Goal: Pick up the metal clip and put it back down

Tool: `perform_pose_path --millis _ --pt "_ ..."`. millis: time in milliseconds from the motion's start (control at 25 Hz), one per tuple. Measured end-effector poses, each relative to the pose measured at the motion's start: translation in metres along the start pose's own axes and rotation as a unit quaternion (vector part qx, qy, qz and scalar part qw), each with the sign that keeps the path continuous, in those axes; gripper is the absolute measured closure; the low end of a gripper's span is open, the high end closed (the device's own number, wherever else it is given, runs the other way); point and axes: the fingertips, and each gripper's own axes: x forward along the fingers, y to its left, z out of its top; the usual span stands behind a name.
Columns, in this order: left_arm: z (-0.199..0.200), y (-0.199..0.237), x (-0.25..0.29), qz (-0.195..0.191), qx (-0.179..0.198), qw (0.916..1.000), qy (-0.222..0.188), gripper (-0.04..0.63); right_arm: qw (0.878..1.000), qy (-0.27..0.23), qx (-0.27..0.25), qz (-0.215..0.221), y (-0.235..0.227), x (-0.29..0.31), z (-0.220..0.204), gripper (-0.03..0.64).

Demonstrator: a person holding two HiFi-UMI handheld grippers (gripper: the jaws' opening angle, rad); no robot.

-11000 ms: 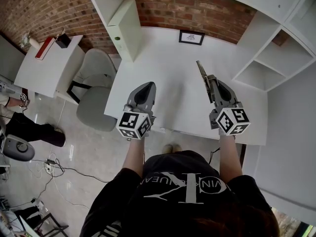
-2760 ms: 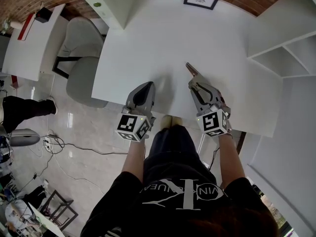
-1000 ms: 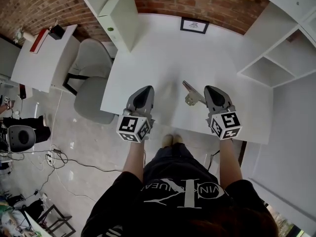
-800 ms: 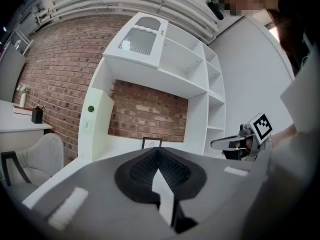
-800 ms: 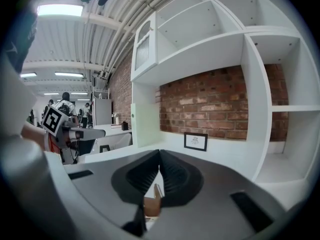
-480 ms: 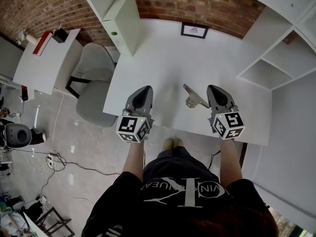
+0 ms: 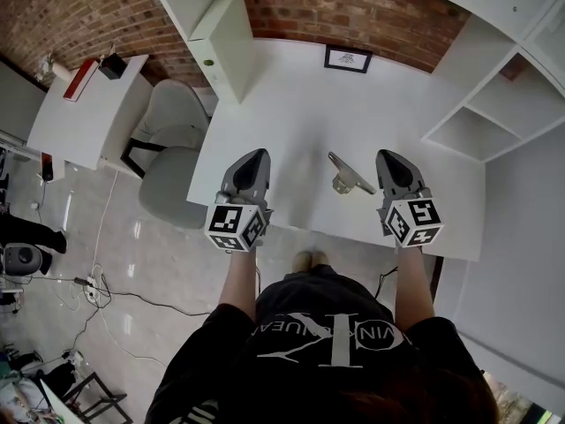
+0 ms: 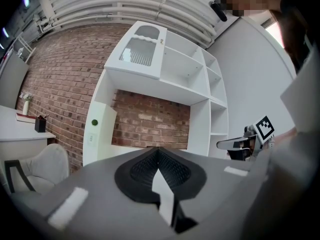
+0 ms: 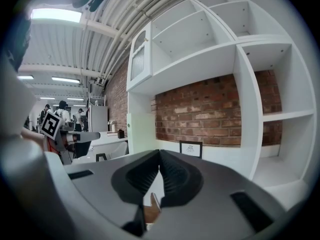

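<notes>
The metal clip (image 7: 347, 174) lies on the white table (image 7: 309, 113), between the two grippers and nearer the right one. My right gripper (image 7: 388, 159) hovers just to the right of the clip, apart from it, jaws shut with nothing between them. My left gripper (image 7: 254, 157) hangs over the table's front left part, also shut and holding nothing. In the left gripper view the pads (image 8: 159, 160) meet at the tips. The right gripper view likewise shows closed pads (image 9: 159, 163); the clip is not visible there.
A small framed picture (image 7: 347, 58) leans against the brick wall at the table's back. White shelving (image 7: 481, 113) borders the table on the right and a white cabinet panel (image 7: 225, 38) on the left. A grey chair (image 7: 172, 144) stands left of the table.
Compared with 2.8 s ago the clip has left the right gripper and lies on the table. Over the last second the right gripper has drifted slightly right, away from the clip.
</notes>
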Motion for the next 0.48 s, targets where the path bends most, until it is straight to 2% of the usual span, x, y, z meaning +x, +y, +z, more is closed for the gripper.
perform_pose_path --millis 480 --pt "0.013 0.003 -0.001 0.006 -0.005 0.9999 -0.015 0.584 1.000 -0.013 -0.003 -0.007 -0.007 -0.005 0.013 0.603"
